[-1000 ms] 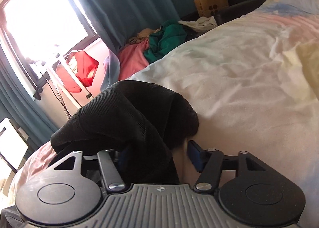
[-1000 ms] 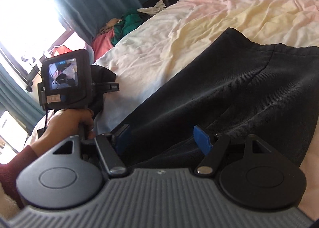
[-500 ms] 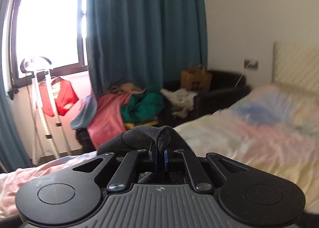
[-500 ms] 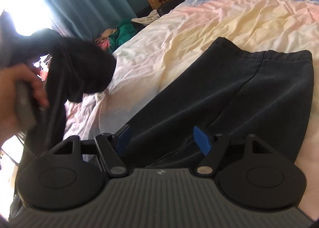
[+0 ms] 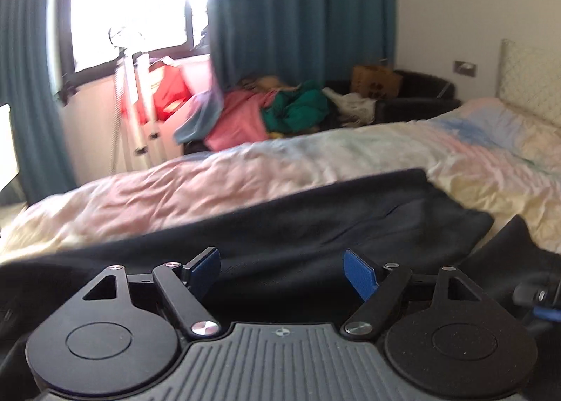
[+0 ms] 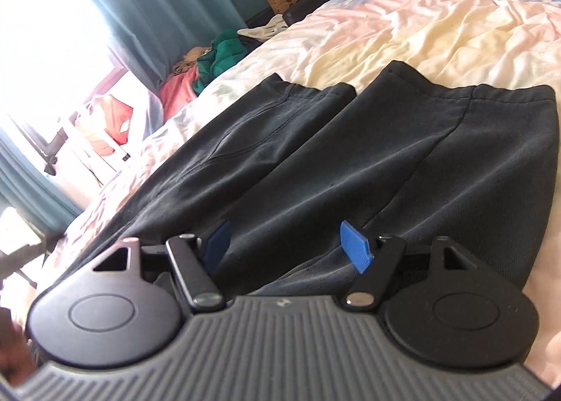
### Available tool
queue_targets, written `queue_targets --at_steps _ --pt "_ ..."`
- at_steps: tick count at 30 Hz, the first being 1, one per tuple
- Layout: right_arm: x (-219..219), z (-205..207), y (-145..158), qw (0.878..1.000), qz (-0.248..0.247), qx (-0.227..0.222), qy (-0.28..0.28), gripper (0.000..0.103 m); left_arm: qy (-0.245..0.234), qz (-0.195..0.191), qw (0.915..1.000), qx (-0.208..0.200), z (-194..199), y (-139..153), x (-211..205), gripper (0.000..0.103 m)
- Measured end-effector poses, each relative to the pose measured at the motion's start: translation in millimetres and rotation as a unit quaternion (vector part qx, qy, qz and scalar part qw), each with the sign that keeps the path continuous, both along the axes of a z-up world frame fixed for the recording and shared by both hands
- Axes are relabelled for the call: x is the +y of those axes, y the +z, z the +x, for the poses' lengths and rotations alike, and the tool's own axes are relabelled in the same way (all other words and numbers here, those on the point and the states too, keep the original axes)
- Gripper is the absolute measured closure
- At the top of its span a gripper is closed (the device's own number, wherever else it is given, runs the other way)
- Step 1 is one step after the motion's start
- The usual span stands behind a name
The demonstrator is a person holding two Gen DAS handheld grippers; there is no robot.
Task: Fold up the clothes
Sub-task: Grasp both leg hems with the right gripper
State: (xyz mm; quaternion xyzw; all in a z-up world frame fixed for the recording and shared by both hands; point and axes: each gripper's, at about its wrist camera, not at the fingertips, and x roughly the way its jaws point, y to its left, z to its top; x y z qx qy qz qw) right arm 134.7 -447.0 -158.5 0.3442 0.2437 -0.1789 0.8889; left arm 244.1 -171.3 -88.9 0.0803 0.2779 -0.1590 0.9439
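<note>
A dark navy garment (image 6: 403, 162) lies spread on the pastel bedsheet (image 6: 438, 25), in two long panels side by side with their hems toward the pillows. My right gripper (image 6: 284, 236) rests low over its near end, blue pads wide apart and open, with cloth lying under them but not pinched. In the left wrist view the same garment (image 5: 315, 225) stretches across the bed just beyond my left gripper (image 5: 280, 260). The left jaws are opening, and nothing is clamped between the blue pads.
Beyond the bed, a dark armchair holds a heap of pink and green clothes (image 5: 273, 113) and a brown paper bag (image 5: 375, 80). Teal curtains (image 5: 298, 8) frame a bright window, with a white stand (image 5: 136, 92) below. A quilted headboard (image 5: 529, 78) is at the right.
My left gripper closed on a bunched part of the dark garment, lifted it and swung it across, then let go. That part now lies flat beside the other panel. The right gripper stayed put.
</note>
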Motion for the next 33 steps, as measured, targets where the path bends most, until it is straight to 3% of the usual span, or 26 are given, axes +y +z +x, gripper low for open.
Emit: queue_targets --at_steps 4,6,10,17,18,22,26,28,30,33 --pt "2.5 1.1 0.3 1.000 0.014 -0.013 0.023 0.030 0.090 0.010 0.9958 0.014 -66.3 -14.9 89.7 0.023" --pt "4.1 1.7 1.8 0.999 0.028 -0.023 0.037 0.030 0.128 -0.005 0.9916 0.018 -92.7 -21.9 128.9 0.023" --pt "1.1 2.1 7.1 0.995 0.073 -0.049 0.053 0.031 0.175 -0.014 0.9840 0.027 -100.6 -26.6 167.3 0.023" --pt "-52.0 34.8 0.2 0.978 0.201 -0.057 0.021 0.031 0.133 0.017 0.9910 -0.007 -63.6 -36.5 161.8 0.023" --pt "-62.6 45.2 -2.5 0.975 0.214 -0.057 0.019 0.035 0.126 0.018 0.9919 -0.006 -59.6 -40.3 160.6 0.024" --pt "-92.6 80.8 -8.1 0.983 0.175 -0.060 -0.013 0.037 0.092 0.031 0.9952 -0.012 -48.7 -51.2 150.8 0.025" --pt "-123.0 127.0 -42.8 0.977 0.206 -0.022 -0.043 0.038 0.078 0.038 0.9956 -0.034 -33.4 -54.3 140.0 0.027" --pt "-132.4 146.9 -52.4 0.982 0.183 -0.004 -0.049 0.044 0.073 0.027 0.9966 -0.029 -21.4 -58.0 136.9 0.038" --pt "-136.9 166.8 -51.4 0.988 0.144 0.022 -0.047 0.092 0.069 0.016 0.9973 -0.021 -12.9 -61.9 135.2 0.042" --pt "-143.7 184.2 -25.3 0.994 0.095 0.016 -0.046 0.095 0.065 -0.003 0.9977 -0.018 -8.3 -62.5 137.4 0.042"
